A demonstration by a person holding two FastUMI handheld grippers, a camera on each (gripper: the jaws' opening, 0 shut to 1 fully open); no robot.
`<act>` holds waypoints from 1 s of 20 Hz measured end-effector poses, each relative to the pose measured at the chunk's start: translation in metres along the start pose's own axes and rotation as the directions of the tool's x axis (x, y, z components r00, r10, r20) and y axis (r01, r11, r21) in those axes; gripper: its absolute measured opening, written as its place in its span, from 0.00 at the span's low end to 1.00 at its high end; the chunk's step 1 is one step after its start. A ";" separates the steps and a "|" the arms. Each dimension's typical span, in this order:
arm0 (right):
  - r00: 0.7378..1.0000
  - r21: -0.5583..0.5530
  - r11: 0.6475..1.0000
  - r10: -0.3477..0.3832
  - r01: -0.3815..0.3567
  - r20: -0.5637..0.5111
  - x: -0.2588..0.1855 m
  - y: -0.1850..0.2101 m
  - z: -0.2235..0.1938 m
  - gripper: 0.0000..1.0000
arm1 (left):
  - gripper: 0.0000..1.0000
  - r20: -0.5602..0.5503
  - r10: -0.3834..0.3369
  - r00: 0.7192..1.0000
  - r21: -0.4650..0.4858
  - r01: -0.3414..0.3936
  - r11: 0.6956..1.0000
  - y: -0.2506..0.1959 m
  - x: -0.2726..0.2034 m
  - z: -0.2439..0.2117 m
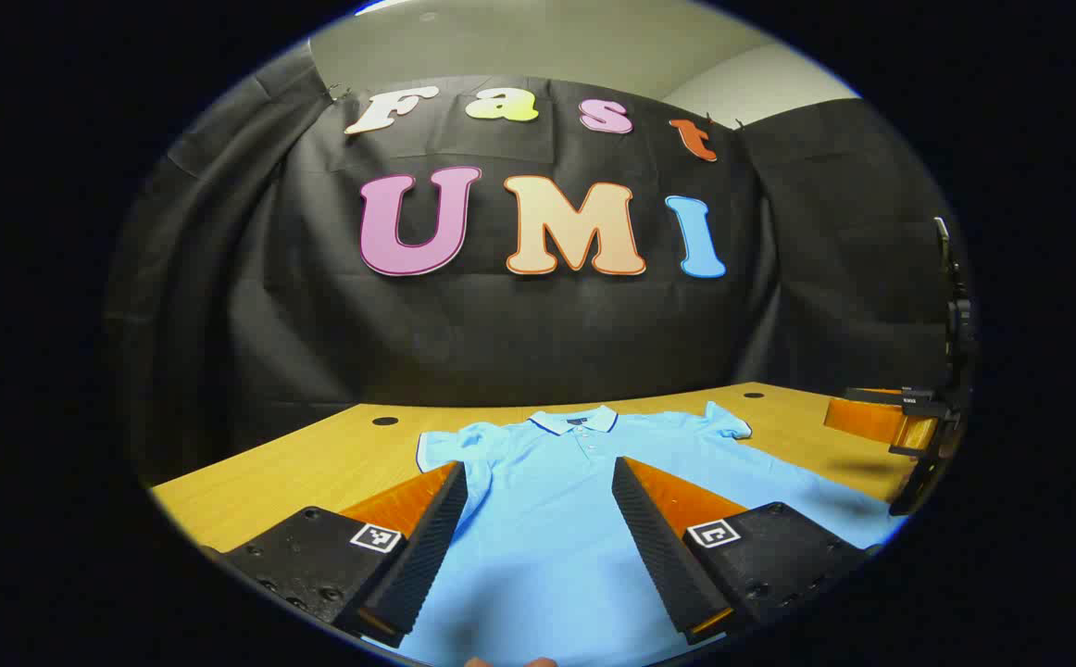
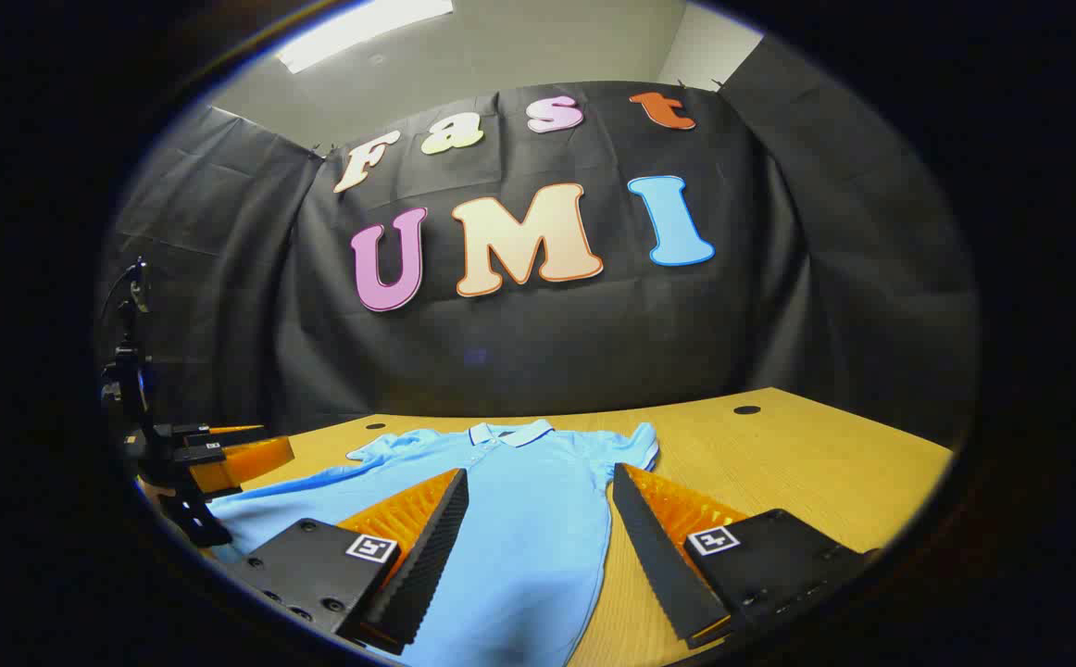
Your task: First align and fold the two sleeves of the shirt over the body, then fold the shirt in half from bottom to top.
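Note:
A light blue polo shirt [image 1: 556, 500] lies flat and face up on the wooden table [image 1: 316, 463], collar toward the booth wall, both short sleeves spread out. My left gripper [image 1: 538, 482] hovers open above the shirt's left half, nothing between its fingers. In the right gripper view the shirt [image 2: 519, 519] lies spread the same way, and my right gripper [image 2: 538, 486] stands open above its right edge, holding nothing. The left sleeve [image 1: 441, 449] and right sleeve [image 2: 635, 449] lie unfolded. The other gripper shows at the right edge [image 1: 908, 421] and at the left edge [image 2: 214, 459].
The table [image 2: 825, 472] has small dark cable holes [image 1: 385, 421] [image 2: 746, 409] near its back edge. Black cloth wall stands close behind the table. Bare wood lies to the right of the shirt in the right gripper view.

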State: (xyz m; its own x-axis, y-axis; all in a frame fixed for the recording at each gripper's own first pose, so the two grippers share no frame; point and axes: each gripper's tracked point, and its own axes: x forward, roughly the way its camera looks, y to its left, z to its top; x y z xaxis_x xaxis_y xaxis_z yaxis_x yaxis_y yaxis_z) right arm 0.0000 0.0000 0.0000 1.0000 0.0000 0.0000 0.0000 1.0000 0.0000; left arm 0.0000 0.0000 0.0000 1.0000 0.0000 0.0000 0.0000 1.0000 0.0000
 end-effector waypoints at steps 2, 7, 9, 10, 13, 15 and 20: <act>1.000 0.001 1.000 -0.001 0.001 -0.002 -0.001 0.000 0.000 0.97 | 0.96 -0.026 0.005 1.000 0.000 -0.005 1.000 0.002 0.003 -0.006; 1.000 0.007 1.000 -0.021 0.021 -0.003 0.000 -0.005 0.000 0.98 | 0.95 -0.008 0.005 1.000 0.001 -0.005 1.000 0.001 0.000 -0.002; 1.000 0.018 1.000 -0.023 0.023 -0.003 0.000 -0.006 0.001 0.98 | 0.95 -0.010 0.004 1.000 0.001 -0.004 1.000 0.002 0.000 -0.001; 1.000 0.025 0.999 -0.023 0.023 -0.002 0.000 -0.006 0.001 0.98 | 0.96 -0.010 0.004 1.000 0.001 -0.004 1.000 0.002 0.000 -0.001; 0.999 0.062 0.997 -0.042 0.042 -0.001 0.000 -0.014 0.003 0.94 | 0.96 -0.011 0.004 1.000 0.001 -0.004 1.000 0.002 0.001 -0.002; 0.999 0.093 0.995 -0.035 0.036 -0.006 0.001 -0.014 0.002 0.94 | 0.96 -0.011 0.003 1.000 0.001 -0.003 1.000 0.001 0.000 -0.002; 0.999 0.111 0.993 -0.033 0.033 -0.003 0.001 -0.015 0.002 0.97 | 0.96 -0.008 0.004 1.000 0.000 -0.004 1.000 0.001 0.000 -0.001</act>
State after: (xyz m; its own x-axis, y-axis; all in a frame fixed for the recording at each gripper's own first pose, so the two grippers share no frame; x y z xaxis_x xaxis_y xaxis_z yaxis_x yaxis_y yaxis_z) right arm 0.0010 -0.0153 0.0023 0.9994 -0.0331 -0.0034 0.0332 0.9932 0.1112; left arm -0.0004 0.0014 -0.0014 1.0000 0.0043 -0.0075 -0.0043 1.0000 0.0003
